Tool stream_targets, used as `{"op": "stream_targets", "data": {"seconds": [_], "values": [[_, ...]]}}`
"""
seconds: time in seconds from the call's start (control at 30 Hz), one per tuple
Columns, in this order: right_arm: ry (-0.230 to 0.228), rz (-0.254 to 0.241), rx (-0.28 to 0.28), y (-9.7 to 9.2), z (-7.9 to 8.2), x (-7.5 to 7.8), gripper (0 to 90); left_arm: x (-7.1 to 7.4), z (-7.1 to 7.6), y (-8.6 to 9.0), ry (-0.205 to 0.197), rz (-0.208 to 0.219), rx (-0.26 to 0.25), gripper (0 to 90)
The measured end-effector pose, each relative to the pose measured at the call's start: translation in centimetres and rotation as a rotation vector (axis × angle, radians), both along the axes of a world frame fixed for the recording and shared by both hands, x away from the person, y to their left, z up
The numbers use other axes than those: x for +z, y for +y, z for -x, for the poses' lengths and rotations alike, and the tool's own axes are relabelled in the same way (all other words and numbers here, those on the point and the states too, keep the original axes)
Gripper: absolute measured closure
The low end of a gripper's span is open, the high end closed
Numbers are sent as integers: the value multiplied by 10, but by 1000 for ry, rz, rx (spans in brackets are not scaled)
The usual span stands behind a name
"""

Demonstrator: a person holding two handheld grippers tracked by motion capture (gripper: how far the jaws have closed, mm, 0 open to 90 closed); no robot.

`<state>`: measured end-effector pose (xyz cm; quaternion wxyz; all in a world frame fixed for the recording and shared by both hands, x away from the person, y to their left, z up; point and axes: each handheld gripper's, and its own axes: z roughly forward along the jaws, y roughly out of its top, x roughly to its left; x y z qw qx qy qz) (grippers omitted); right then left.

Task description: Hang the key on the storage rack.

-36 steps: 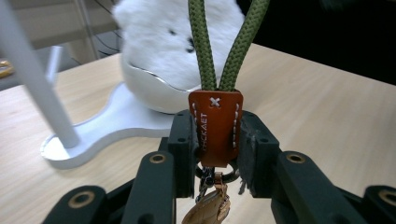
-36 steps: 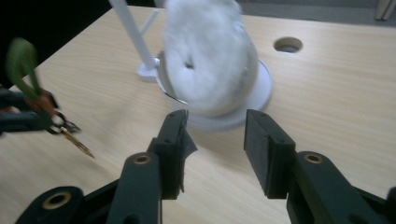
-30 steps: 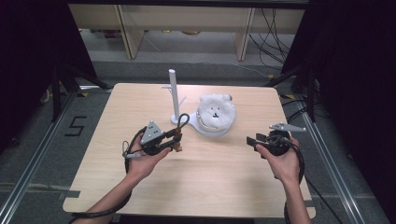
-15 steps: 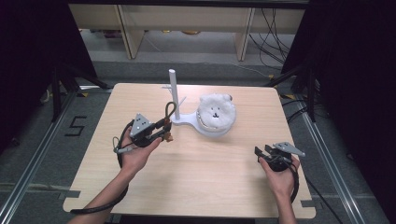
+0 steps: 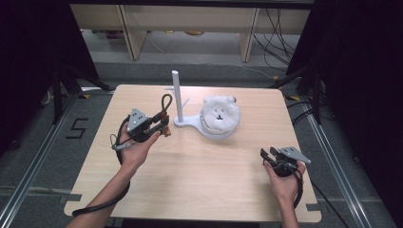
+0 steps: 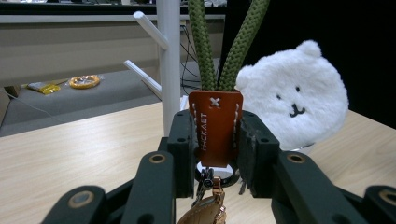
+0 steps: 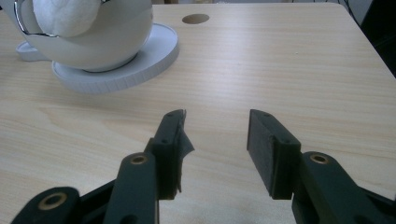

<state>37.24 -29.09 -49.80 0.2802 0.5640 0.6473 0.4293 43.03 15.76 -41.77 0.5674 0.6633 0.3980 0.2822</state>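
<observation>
Your left gripper (image 5: pixel 164 128) is pinching a keyring strap: in the left gripper view both pads press on the brown leather tab (image 6: pixel 215 128), the green cord loop (image 6: pixel 224 42) rises straight up out of it, and a metal clasp (image 6: pixel 205 212) hangs below the jaws. You hold it above the table (image 5: pixel 190 180), just left of the white stand (image 5: pixel 177 97) and near its upright pole; the stand's short side pegs (image 6: pixel 149 30) show to the left of the cord (none of them carries anything).

Your right gripper (image 5: pixel 267 155) sits low at the right front of the table, well apart from the stand. Its jaws are spread with bare wood between them, and they have just been closing a little with nothing in them.

The one container here is the white bowl (image 7: pixel 100 44), which sits on the stand's round base plate (image 7: pixel 140 65). A fluffy white bear-face pouch (image 5: pixel 218 114) rests in it, filling the opening and standing well above the rim, face turned towards you. Whether anything lies beneath the pouch, you cannot tell from these views.
</observation>
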Motion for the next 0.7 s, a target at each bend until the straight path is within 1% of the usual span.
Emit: {"op": "stream_targets", "data": {"seconds": [0.03, 0.07, 0.1, 0.13, 0.17, 0.3, 0.33, 0.37, 0.4, 0.43, 0.47, 0.5, 0.57, 0.6, 0.63, 0.67, 0.7], "values": [[10, -14, -6, 1, 1, 0, 576, 1, -1, 0, 1, 2, 3, 684], [10, -14, -6, 1, 1, 0, 576, 1, -1, 0, 1, 2, 3, 684], [-28, 16, 13, -3, -1, -2, 579, 2, -2, 1, -2, 0, 6, 684], [-28, 16, 13, -3, -1, -2, 579, 2, -2, 1, -2, 0, 6, 683], [-23, -16, -6, 0, 1, -1, 580, 4, -4, 2, -2, -2, 8, 684], [-20, -15, -4, 0, 1, -1, 577, 5, -6, 3, 1, -2, 22, 683], [-5, -17, -12, 1, 2, 0, 577, 6, -7, 3, 1, 2, 25, 683], [-7, -19, -14, 1, 2, -1, 578, 6, -8, 4, -2, 1, 26, 683], [-25, -24, -13, 1, 1, -2, 577, 6, -8, 4, -2, 1, 26, 684], [-8, -16, -16, 1, 2, -1, 578, 7, -10, 5, -3, 3, 32, 683], [-8, -16, -16, 1, 2, -1, 578, 7, -10, 5, -3, 3, 32, 684], [-46, 18, 19, -3, -1, -2, 577, 8, -12, 5, -3, 3, 36, 684], [-44, 10, 18, -3, 0, -1, 577, 8, -14, 6, -2, 5, 41, 683], [-38, 22, 4, -3, 1, 0, 577, 8, -14, 6, -3, 4, 43, 683], [-12, -12, -20, 0, 3, 1, 577, 8, -15, 6, -4, 4, 43, 683], [-12, -12, -20, 0, 3, 1, 577, 8, -15, 6, -4, 4, 43, 683], [-52, -7, -17, -1, 1, -2, 577, 9, -17, 7, -2, 2, 48, 683]]}}
